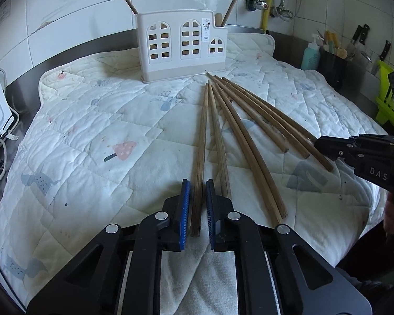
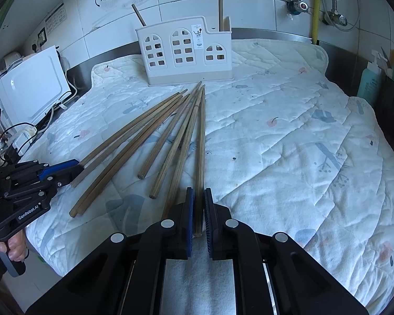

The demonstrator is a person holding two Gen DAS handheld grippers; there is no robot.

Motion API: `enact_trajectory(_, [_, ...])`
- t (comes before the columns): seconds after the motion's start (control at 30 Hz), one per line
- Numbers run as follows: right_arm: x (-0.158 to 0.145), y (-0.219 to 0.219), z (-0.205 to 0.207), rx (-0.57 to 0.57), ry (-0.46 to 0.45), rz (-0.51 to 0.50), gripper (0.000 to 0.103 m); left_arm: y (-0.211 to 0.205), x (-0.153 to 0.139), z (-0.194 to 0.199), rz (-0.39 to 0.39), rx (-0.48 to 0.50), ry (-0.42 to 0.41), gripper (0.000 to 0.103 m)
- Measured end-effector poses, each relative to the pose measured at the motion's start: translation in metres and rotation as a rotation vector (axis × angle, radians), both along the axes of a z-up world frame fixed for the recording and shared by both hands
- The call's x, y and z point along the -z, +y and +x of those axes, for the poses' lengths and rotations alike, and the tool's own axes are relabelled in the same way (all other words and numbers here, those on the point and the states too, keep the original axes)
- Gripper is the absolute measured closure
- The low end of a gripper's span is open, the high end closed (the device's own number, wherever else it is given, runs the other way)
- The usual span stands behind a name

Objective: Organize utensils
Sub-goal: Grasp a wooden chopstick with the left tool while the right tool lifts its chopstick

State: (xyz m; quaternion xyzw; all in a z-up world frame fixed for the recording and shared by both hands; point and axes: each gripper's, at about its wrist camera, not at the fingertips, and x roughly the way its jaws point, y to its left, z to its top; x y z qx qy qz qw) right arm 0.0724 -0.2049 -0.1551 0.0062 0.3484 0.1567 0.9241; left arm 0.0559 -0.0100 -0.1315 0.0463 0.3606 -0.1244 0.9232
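Observation:
Several long wooden chopsticks (image 1: 249, 136) lie fanned on a white quilted mat (image 1: 92, 136), tips toward a white house-shaped utensil holder (image 1: 181, 50) at the back. Two sticks stand in that holder. My left gripper (image 1: 197, 186) is shut on the leftmost chopstick (image 1: 201, 136), its blue pads pressing the thick end low on the mat. In the right wrist view my right gripper (image 2: 198, 193) is shut on the rightmost chopstick (image 2: 201, 136). The left gripper (image 2: 76, 168) shows there at the far left, and the holder (image 2: 183, 52) stands at the back. The right gripper (image 1: 318, 143) reaches in from the right.
A white appliance (image 2: 31, 86) with cables sits off the mat's left side. At the right stand a teal bottle (image 1: 310, 55), a dark tub of tools, knives and a green rack (image 1: 386, 105). Pipes run down the tiled wall. A hand (image 2: 13, 246) grips the left handle.

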Motion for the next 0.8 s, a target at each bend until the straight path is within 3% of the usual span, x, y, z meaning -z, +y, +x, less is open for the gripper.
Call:
enact_trajectory(0.13, [-0.003,-0.002,-0.001,0.01,0.001,0.012,0.096,0.001,-0.005,0.001,-0.03,0.005,0.001,0.098])
enact_trajectory(0.33, [-0.032,-0.006,-0.012,0.018,-0.083,-0.012,0.096,0.004,-0.028,-0.004,-0.07,0.009,-0.049,0.098])
enact_trajectory(0.57, [-0.084,-0.015,-0.015,0.008,-0.213,-0.02,0.097,0.013,-0.064,0.001,-0.13,0.004,-0.121,0.098])
enact_trajectory(0.8, [-0.146,-0.028,0.016,-0.018,-0.297,0.0,0.097,0.019,-0.094,0.018,-0.145,-0.009,-0.169,0.098])
